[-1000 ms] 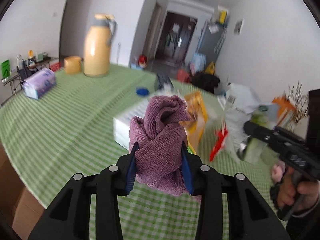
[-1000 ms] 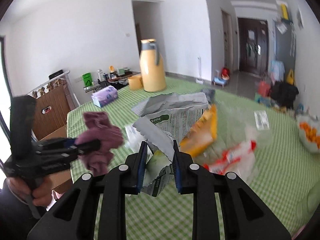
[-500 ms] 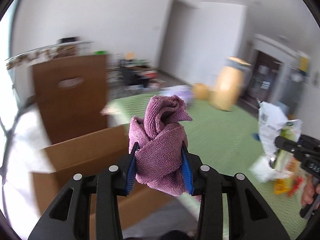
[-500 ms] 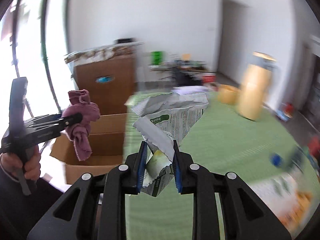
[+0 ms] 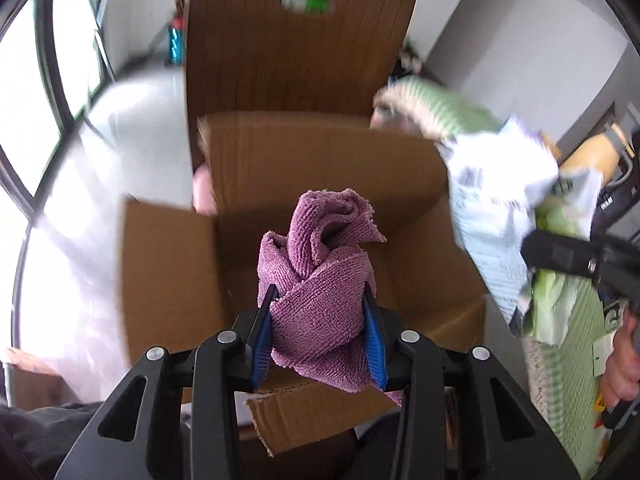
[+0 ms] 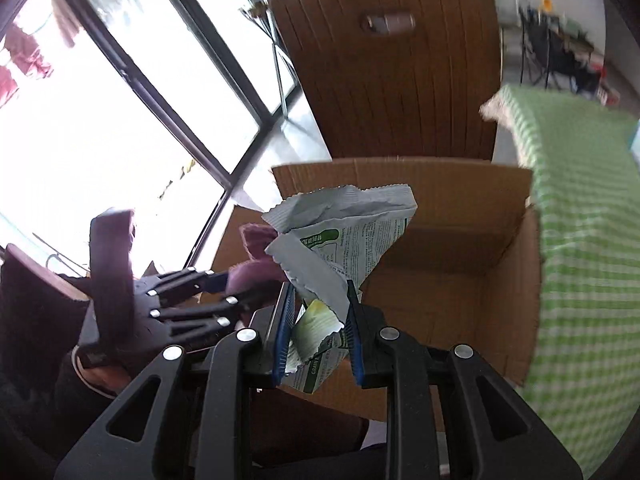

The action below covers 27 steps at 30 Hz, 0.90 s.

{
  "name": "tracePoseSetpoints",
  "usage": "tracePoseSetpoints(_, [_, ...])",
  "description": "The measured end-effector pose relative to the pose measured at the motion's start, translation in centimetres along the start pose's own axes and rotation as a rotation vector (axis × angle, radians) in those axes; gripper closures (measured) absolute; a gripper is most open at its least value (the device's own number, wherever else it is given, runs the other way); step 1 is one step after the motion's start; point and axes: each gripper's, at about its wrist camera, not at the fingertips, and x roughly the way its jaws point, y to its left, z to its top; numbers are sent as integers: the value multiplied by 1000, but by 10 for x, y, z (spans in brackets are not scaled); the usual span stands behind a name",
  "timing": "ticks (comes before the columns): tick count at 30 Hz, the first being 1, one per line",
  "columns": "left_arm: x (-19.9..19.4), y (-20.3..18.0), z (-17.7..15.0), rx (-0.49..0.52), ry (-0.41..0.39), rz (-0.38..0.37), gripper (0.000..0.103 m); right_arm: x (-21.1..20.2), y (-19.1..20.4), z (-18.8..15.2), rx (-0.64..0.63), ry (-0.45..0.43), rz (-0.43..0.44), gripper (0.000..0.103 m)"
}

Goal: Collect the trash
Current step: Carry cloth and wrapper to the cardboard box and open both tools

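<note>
Left wrist view: the left gripper (image 5: 318, 334) pinches a crumpled mauve terry cloth (image 5: 320, 284) between its blue pads (image 5: 261, 344). The cloth is twisted into a knot, ribbed and fuzzy, its long axis running up the frame from the jaws to a curled peak at centre, with a loose tail hanging below the right pad. It sits at lower centre of the frame, in front of the open cardboard box (image 5: 172, 280), whose brown flaps spread left and toward the bottom edge. At right, the right gripper (image 5: 560, 254) reaches in from the edge, clamped on a crumpled snack wrapper (image 5: 500, 208), white and silver with green print.

In the right wrist view, the right gripper (image 6: 318, 334) has its blue pads (image 6: 283, 332) pressed onto the lower end of the snack wrapper (image 6: 344, 236). The wrapper is torn and creased, with a serrated seal edge on top; it stands roughly upright, fanning wider above the jaws at frame centre, over the cardboard box (image 6: 440, 280). The left gripper (image 6: 224, 284) enters from the left, with the cloth (image 6: 256, 264) partly hidden behind the wrapper. A green checked tablecloth (image 6: 588, 220) fills the right side, and a brown slatted chair back (image 6: 392, 80) stands behind the box.
</note>
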Motion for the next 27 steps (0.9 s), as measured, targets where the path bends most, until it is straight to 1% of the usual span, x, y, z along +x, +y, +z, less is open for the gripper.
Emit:
tracePoseSetpoints(2, [24,-1,6,-11,58,28,66,26,-13,15,35,69,-23,78])
tracePoseSetpoints(5, [53,-4,16,-24,123,58,64,49,-26,28,47,130,-69,78])
tracePoseSetpoints(8, [75,-11,25,-33,173,92,57,70,-31,35,68,188,-88,77])
tracePoseSetpoints(9, [80,-14,29,-32,190,103,50,77,-33,37,72,207,-94,76])
tracePoseSetpoints(10, [78,-10,29,-34,186,101,49,82,-34,37,76,222,-101,75])
tracePoseSetpoints(11, [75,-13,30,-30,175,95,48,87,-35,38,80,239,-109,73])
tracePoseSetpoints(12, [71,-19,32,-12,163,89,40,92,-37,38,84,251,-121,70])
tracePoseSetpoints(13, [67,-23,32,4,150,91,35,95,-38,38,78,261,-143,57])
tracePoseSetpoints(14, [60,-25,34,8,134,98,31,96,-36,38,74,265,-161,41])
tracePoseSetpoints(15, [56,-25,36,11,117,99,30,97,-36,39,73,265,-179,39])
tracePoseSetpoints(18, [39,-26,44,5,75,109,28,93,-34,40,80,249,-181,39])
tracePoseSetpoints(20, [26,-23,51,-8,25,121,27,87,-30,40,72,239,-181,39])
tracePoseSetpoints(21, [18,-23,49,-16,3,126,26,82,-29,40,63,231,-189,39])
tracePoseSetpoints(22, [7,-27,51,-24,-22,136,26,76,-28,40,50,221,-205,39])
tracePoseSetpoints(24, [-16,-16,43,-28,-65,148,23,54,-21,34,22,191,-242,38])
tracePoseSetpoints(25, [-29,-21,44,-22,-101,173,22,41,-15,29,12,167,-258,34])
tracePoseSetpoints(26, [-37,-19,41,-15,-127,192,21,31,-14,26,4,150,-266,34])
tracePoseSetpoints(27, [-46,-9,37,-7,-154,204,20,15,-16,20,-12,106,-283,34])
